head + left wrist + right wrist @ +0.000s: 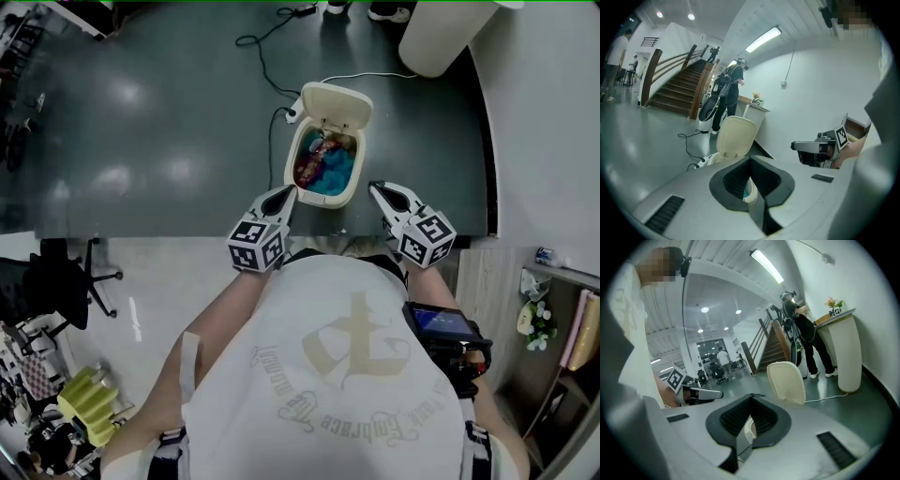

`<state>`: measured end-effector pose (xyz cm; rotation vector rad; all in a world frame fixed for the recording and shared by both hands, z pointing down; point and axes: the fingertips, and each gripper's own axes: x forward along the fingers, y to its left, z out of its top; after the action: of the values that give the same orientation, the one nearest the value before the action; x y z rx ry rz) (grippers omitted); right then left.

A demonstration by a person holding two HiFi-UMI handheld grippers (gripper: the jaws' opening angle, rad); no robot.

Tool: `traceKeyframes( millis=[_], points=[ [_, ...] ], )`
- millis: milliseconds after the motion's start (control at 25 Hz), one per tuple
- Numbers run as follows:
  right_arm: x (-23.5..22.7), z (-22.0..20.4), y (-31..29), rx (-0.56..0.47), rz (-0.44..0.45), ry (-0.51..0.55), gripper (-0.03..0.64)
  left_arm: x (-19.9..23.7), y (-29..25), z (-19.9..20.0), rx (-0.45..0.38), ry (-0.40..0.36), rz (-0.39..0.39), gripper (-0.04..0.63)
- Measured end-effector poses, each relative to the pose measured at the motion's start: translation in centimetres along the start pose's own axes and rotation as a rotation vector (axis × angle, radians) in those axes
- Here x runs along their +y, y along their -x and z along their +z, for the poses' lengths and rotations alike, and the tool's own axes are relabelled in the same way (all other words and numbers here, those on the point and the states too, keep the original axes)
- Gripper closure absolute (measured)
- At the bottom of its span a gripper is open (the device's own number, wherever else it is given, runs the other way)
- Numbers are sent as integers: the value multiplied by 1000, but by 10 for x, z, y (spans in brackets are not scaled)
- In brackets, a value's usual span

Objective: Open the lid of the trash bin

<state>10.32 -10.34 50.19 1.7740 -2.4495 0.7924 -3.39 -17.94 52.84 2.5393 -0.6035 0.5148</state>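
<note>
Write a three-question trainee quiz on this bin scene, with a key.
1. True or false: the lid of the trash bin is down over the opening.
2. What does the left gripper hold? A) the lid B) a cup C) nothing
3. Fill in: the jaws of the right gripper are ___ (apart or together).

Key: 1 false, the lid stands up and the contents show; 2 C; 3 together.
</note>
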Motion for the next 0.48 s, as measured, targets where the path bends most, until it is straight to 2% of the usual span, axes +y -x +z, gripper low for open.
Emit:
traceKeyframes(
  millis=[480],
  points=[
    [33,-12,7,-21,-46,4,612,5,38,-11,-22,-4,-27,580]
  ],
)
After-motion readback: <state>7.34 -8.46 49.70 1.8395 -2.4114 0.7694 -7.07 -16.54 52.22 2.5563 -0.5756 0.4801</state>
